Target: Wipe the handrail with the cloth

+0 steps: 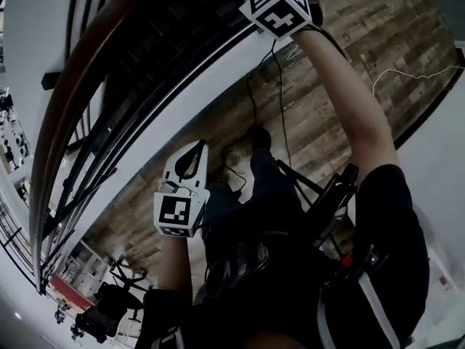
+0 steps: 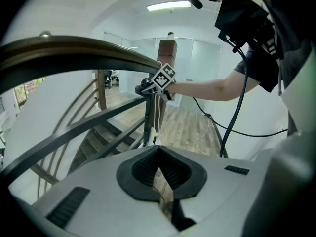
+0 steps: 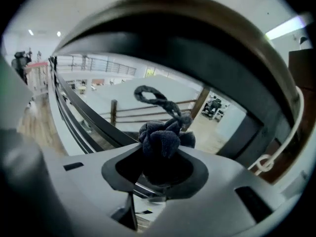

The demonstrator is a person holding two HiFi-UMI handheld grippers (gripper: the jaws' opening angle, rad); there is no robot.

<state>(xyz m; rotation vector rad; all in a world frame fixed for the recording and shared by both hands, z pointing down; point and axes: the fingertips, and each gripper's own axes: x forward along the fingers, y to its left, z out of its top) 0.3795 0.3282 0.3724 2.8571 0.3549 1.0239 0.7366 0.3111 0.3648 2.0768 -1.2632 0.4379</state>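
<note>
The right gripper [image 3: 160, 154] is clamping a bunched dark cloth [image 3: 159, 135] between its jaws, with a twisted tail of the fabric sticking up past the tips. Just above the bundle, the broad dark handrail [image 3: 207, 53] is arching across the right gripper view. Whether cloth and rail are touching, I cannot tell. The left gripper [image 2: 159, 152] is carrying nothing, its jaws pressing together at the tips. It is hanging low near the person's body, well apart from the rail, and is pointing along the curving rail toward the right gripper at the far end. The person's right arm [image 1: 349, 100] is reaching out to that end above the wooden floor [image 1: 407, 49], with a black cable [image 2: 239, 100] hanging beneath it.
</note>
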